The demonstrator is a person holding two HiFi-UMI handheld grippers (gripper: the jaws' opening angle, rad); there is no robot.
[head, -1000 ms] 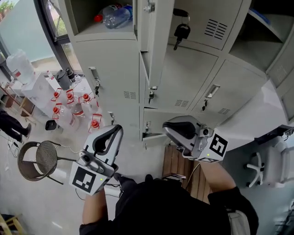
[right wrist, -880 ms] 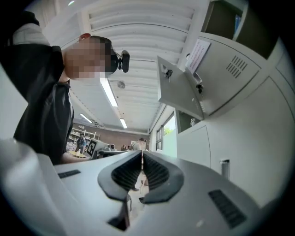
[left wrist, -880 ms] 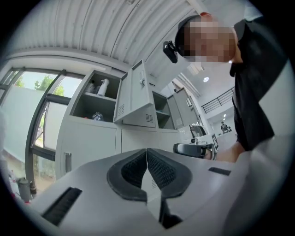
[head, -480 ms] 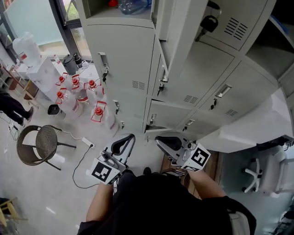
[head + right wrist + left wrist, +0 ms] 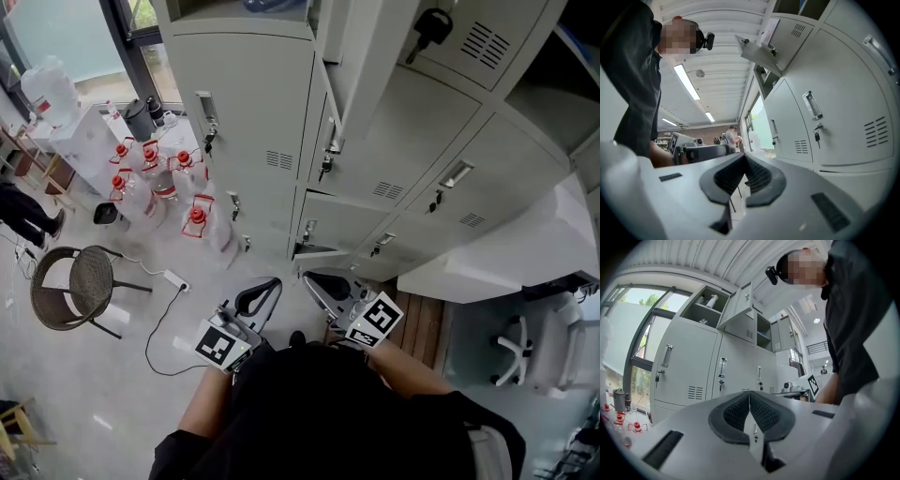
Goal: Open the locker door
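Observation:
A bank of grey lockers (image 5: pixel 272 112) fills the top of the head view. One upper locker door (image 5: pixel 361 56) stands swung open, with a black key (image 5: pixel 429 26) hanging in the lock of the door beside it. My left gripper (image 5: pixel 268 287) and right gripper (image 5: pixel 315 281) are held low by my body, well short of the lockers. Both are shut with nothing between the jaws. In the left gripper view the left gripper (image 5: pixel 749 398) points at the lockers, with the open door (image 5: pixel 738 310) above. The right gripper (image 5: pixel 745 165) also looks up at that open door (image 5: pixel 761 51).
Several red-capped water jugs (image 5: pixel 155 183) stand left of the lockers. A round wicker chair (image 5: pixel 70 286) and a power strip with its cable (image 5: pixel 173 279) are on the floor at left. A white desk (image 5: pixel 511 248) and an office chair (image 5: pixel 525 352) sit at right.
Both grippers have dropped and drawn back toward my body, away from the lockers. The head view has pulled back and now shows more of the floor.

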